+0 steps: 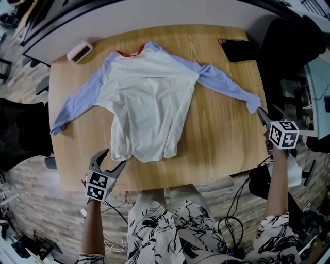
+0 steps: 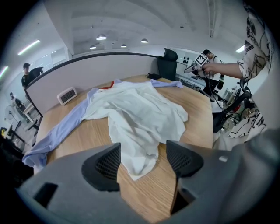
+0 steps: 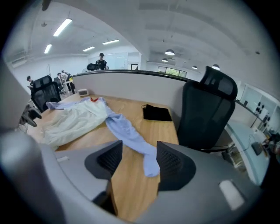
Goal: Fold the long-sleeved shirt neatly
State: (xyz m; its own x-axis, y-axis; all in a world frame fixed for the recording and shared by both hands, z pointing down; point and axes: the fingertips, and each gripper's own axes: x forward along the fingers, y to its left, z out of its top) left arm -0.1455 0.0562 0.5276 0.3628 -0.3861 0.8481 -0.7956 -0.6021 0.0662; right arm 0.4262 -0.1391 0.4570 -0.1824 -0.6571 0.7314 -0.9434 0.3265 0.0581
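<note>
Long-sleeved shirt (image 1: 147,98) lies spread face down or up (can't tell) on the wooden worktop (image 1: 216,139), white body rumpled, pale blue sleeves, red at the collar; collar toward the far edge, hem toward the person

Sleeve on the person's left runs out slanting to the left edge of the worktop, its cuff (image 1: 56,126) at the edge; the other sleeve stretches to the right edge, its cuff (image 1: 252,103) at the rim

Left tongs (image 1: 109,164) at the near edge, spread wide, nothing between them; the near left corner of the hem (image 1: 122,154) lies just ahead of the tips, in line with the gap, apart from both pads

Right tongs (image 1: 262,117) at the right edge, also spread apart, gripping nothing; the right cuff lies just beside the tips, and in the right gripper view the cuff end sits in line with the gap, flat on the wood, contact can't be made out

Small white device (image 1: 79,51) at the far left corner, black pouch (image 1: 238,50) at the far right corner, both clear of the shirt; black office chair (image 3: 205,113) beyond the right edge; grey partition (image 1: 154,13) along the far side
</note>
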